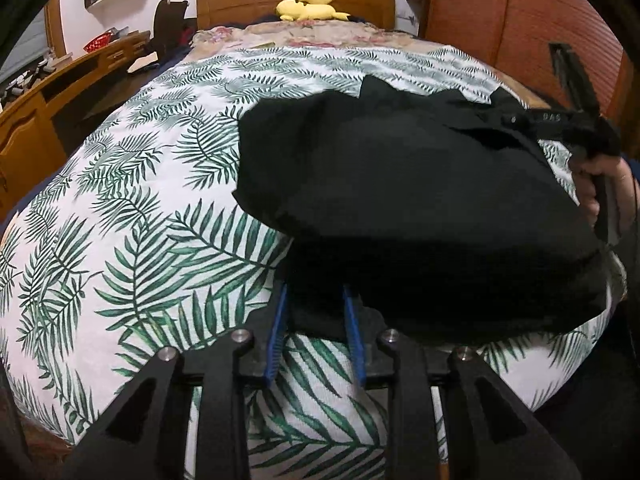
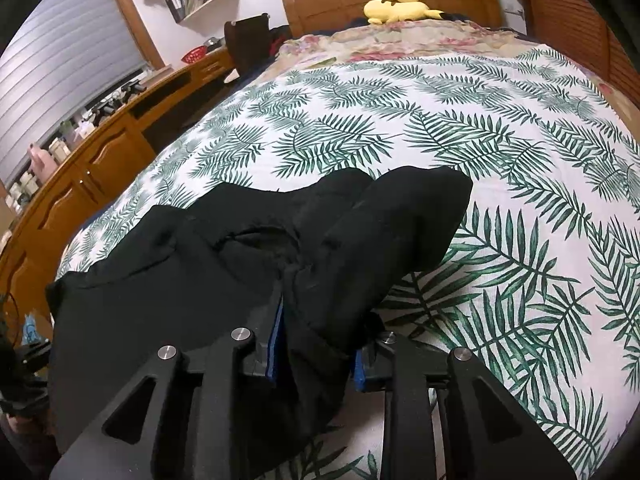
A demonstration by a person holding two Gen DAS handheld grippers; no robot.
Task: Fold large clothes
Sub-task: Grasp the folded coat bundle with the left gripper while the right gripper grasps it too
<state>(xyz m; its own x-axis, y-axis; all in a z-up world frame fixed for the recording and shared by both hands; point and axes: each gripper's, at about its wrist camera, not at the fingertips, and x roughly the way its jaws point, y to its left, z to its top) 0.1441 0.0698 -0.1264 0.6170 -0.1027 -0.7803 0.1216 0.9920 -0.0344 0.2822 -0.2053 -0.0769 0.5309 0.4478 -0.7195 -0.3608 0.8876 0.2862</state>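
In the left wrist view, the black garment [image 1: 420, 208] is seen spread on the leaf-print bed cover [image 1: 140, 200], its near edge lying between the parted blue pads of the left claw [image 1: 316, 320], though pad contact cannot be told. In the right wrist view, the right claw [image 2: 320, 344] is clamped on bunched black cloth at the garment's near right end.

Right gripper [image 1: 560, 120] body, far right in the left wrist view: small pale letters, too blurred to read with confidence.
Elsewhere in both views: no legible text.
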